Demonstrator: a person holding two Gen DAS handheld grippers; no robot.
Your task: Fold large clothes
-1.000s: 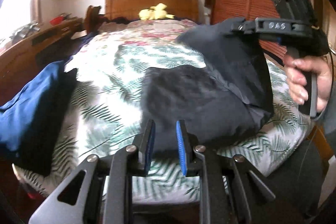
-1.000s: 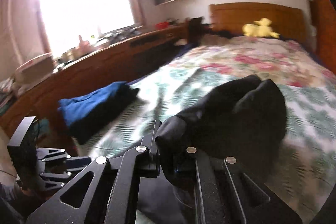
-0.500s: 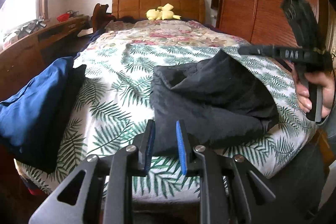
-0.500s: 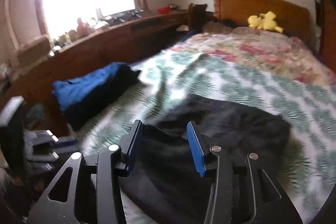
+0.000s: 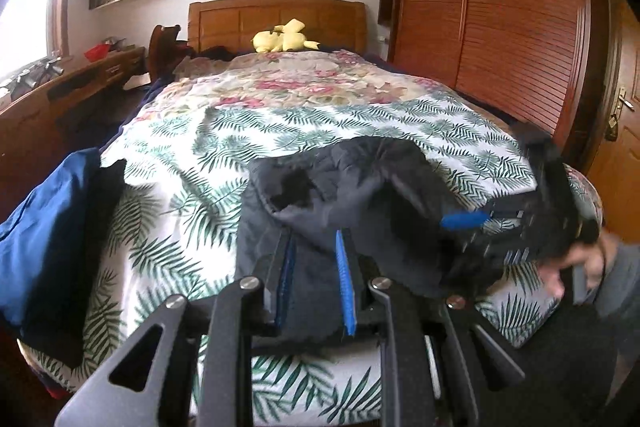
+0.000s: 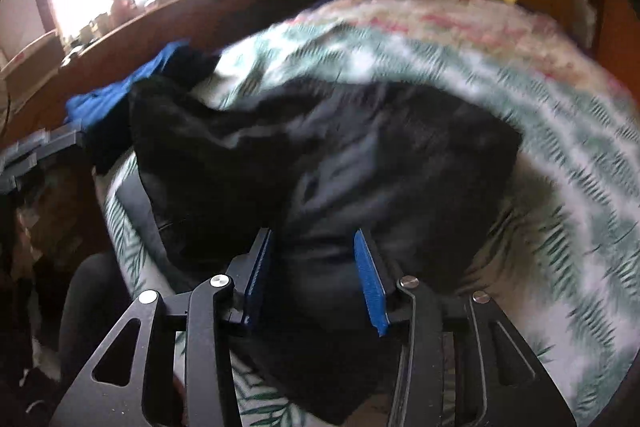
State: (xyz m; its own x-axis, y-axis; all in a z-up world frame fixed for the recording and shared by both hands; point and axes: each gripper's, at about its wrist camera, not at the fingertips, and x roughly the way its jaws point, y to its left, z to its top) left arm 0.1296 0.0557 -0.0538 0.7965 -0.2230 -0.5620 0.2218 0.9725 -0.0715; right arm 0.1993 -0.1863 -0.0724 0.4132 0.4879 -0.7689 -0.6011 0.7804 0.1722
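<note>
1. The dark garment (image 5: 352, 203) lies in a rumpled, half-folded heap at the foot end of the bed (image 5: 280, 115), on the palm-leaf cover, at about 6 o'clock in both wrist views.
2. The left hand-held gripper (image 5: 314, 279) has its jaws narrowly apart. The garment's near edge lies between and under the blue pads, but I cannot tell whether they pinch it.
3. The right hand-held gripper (image 6: 316, 279) has its jaws parted, holding nothing, with the cloth's near-right part just beyond the pads. In the left view it shows blurred at 3 o'clock, with the person's hand (image 5: 576, 267) on its handle.
4. Further out, a blue folded garment (image 5: 44, 239) sits at 9 o'clock near the bed's left edge, well apart, and a yellow plush toy (image 5: 284, 37) lies by the headboard at 12 o'clock.
5. Risk, as I judge it: the upper flap is puffed and loose, so it may slide open. The heap also lies close to the foot edge, so a pull toward 6 o'clock could drag it off the bed.
6. Orientation: the heap's long axis seems to run across the bed, 9 to 3 o'clock. Which end is the collar I cannot tell.
</note>
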